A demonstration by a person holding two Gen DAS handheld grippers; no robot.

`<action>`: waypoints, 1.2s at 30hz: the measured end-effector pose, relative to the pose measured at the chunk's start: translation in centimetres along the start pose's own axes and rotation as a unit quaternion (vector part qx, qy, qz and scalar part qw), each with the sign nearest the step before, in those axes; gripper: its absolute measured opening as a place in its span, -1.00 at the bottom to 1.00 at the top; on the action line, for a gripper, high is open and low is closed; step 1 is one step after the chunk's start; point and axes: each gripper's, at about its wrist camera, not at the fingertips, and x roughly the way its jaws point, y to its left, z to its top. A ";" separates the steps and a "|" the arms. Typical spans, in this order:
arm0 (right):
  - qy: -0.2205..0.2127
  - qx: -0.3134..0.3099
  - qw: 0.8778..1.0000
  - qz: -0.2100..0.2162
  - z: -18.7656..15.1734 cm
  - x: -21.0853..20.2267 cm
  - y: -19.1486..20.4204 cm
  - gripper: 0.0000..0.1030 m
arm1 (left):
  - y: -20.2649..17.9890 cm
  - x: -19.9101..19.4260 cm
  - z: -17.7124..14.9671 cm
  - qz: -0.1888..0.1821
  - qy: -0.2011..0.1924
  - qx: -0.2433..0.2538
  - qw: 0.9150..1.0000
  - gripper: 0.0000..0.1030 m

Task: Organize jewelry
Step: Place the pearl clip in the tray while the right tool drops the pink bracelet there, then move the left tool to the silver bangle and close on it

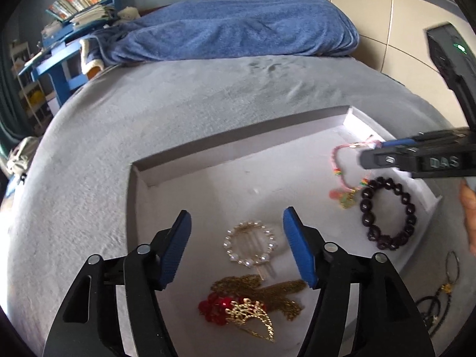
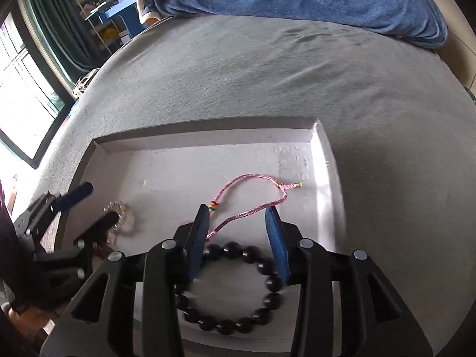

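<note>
We see a shallow white cardboard tray (image 1: 238, 136) lying on the grey bed (image 1: 178, 95). Our left gripper (image 1: 238, 247) hangs above it with its jaws wide apart and nothing held; the round pearl-and-gold hair clip (image 1: 249, 244) lies in the tray between its blue pads. At 6 o'clock from that clip sits a gold chain with a red flower ornament (image 1: 250, 303). Our right gripper (image 2: 238, 238) is part-open and empty over the dark round-bead bracelet (image 2: 232, 288); the pink braided cord bracelet (image 2: 253, 196) lies at 12 o'clock from the beads.
</note>
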 end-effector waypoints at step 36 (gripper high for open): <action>-0.097 0.047 0.994 -0.022 -15.6 -11.7 -3.7 0.08 | -6.6 -12.5 -11.1 -0.105 -0.052 -0.006 0.993 0.73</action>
